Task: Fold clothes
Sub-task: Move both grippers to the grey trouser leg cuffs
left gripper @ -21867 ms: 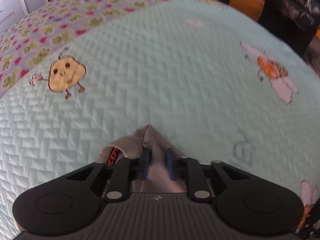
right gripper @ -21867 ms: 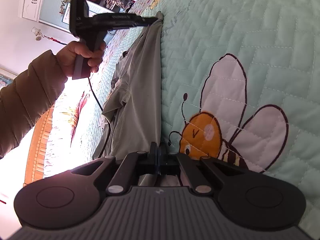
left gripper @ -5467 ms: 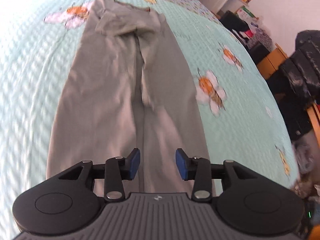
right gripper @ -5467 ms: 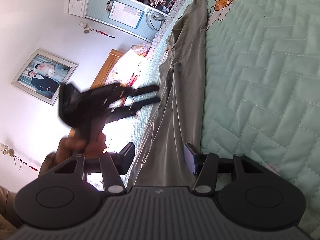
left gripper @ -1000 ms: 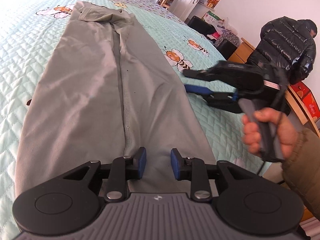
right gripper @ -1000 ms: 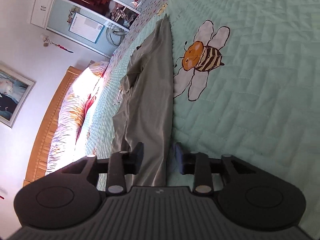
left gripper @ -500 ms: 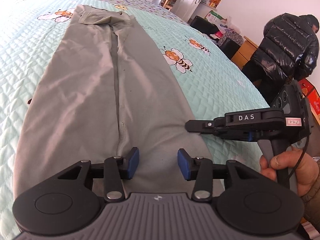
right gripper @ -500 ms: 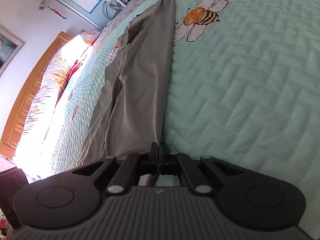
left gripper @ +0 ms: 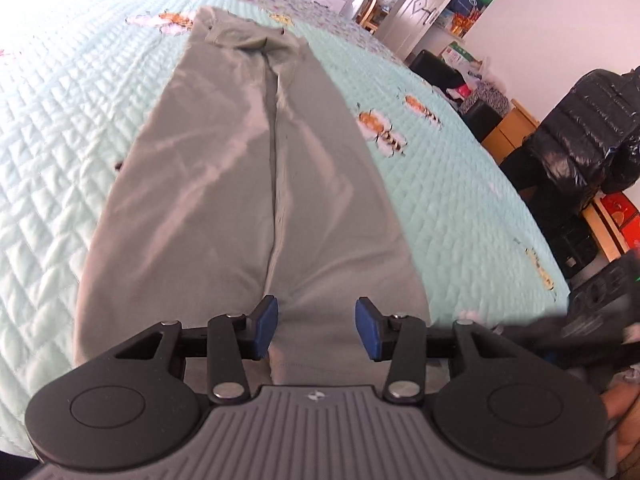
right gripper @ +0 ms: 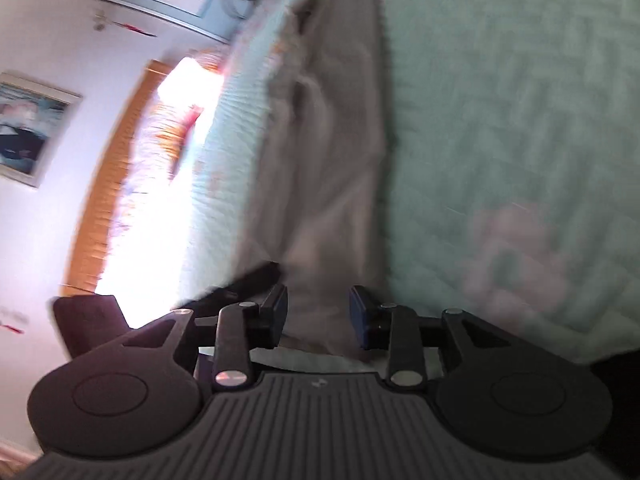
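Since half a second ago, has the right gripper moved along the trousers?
Yes. The right gripper has slid back toward the hem of the trousers, away from the bee print, and its jaws have just opened.

Mint-green quilted bedspread (left gripper: 72, 128) embroidered with orange-and-white bees (left gripper: 382, 132); black glossy puffer jacket (left gripper: 580, 128) at right edge; white panelled door (left gripper: 424, 12) beyond bed; orange wooden headboard (right gripper: 104, 184); framed picture (right gripper: 30, 128) on white wall, blurred.
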{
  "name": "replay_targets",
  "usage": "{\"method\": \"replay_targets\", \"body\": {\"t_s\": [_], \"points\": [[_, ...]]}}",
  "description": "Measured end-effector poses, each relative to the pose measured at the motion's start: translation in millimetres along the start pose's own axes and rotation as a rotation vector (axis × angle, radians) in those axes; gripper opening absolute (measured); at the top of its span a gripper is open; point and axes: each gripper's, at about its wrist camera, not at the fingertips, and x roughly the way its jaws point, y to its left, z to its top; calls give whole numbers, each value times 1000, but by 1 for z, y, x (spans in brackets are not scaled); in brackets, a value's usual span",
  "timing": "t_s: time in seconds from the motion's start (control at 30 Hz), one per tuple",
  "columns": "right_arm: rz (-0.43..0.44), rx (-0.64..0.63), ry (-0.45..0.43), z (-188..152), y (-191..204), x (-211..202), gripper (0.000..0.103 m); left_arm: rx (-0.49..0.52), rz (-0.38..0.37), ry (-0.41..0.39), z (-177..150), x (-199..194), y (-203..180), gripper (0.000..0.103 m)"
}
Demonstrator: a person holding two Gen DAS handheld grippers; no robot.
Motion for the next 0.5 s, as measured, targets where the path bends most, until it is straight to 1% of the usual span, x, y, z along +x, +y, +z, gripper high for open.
{"method": "replay_targets", "body": {"t_s": [0.03,0.07,0.1,0.17,0.2,0.27,0.3,0.33,0.37,0.4,0.43,0.47,0.5], "points": [[3,26,-12,0,-5,-4,4,-1,-3,-2,0,-2,1,46],[6,51,-24,-1,-10,-8,5,-14,-13,-5,1,-5,1,46],[8,61,-36,-1,-12,-13,9,-31,-26,-12,3,-9,3,46],[8,-5,-67,0,5,-25,41,-72,-50,-29,5,-18,6,46],[16,-29,-79,0,12,-29,45,-97,-70,-37,6,-22,8,46],[74,-36,-79,0,22,-28,47,-133,-131,-52,6,-29,12,49],[98,-39,-75,-1,27,-26,47,-139,-153,-53,5,-31,13,51],[106,-40,-57,-3,27,-20,47,-137,-165,-40,4,-31,14,56],[92,-37,-28,-5,26,-14,48,-142,-172,-17,2,-27,15,57],[51,-30,9,-8,22,-7,48,-149,-179,8,0,-23,17,57],[5,-18,46,-10,17,-1,46,-166,-170,22,-3,-22,20,57],[2,-4,54,-13,14,-1,42,-186,-158,33,-5,-21,23,57],[0,6,58,-15,12,-3,42,-199,-162,26,-6,-23,25,56]]}}
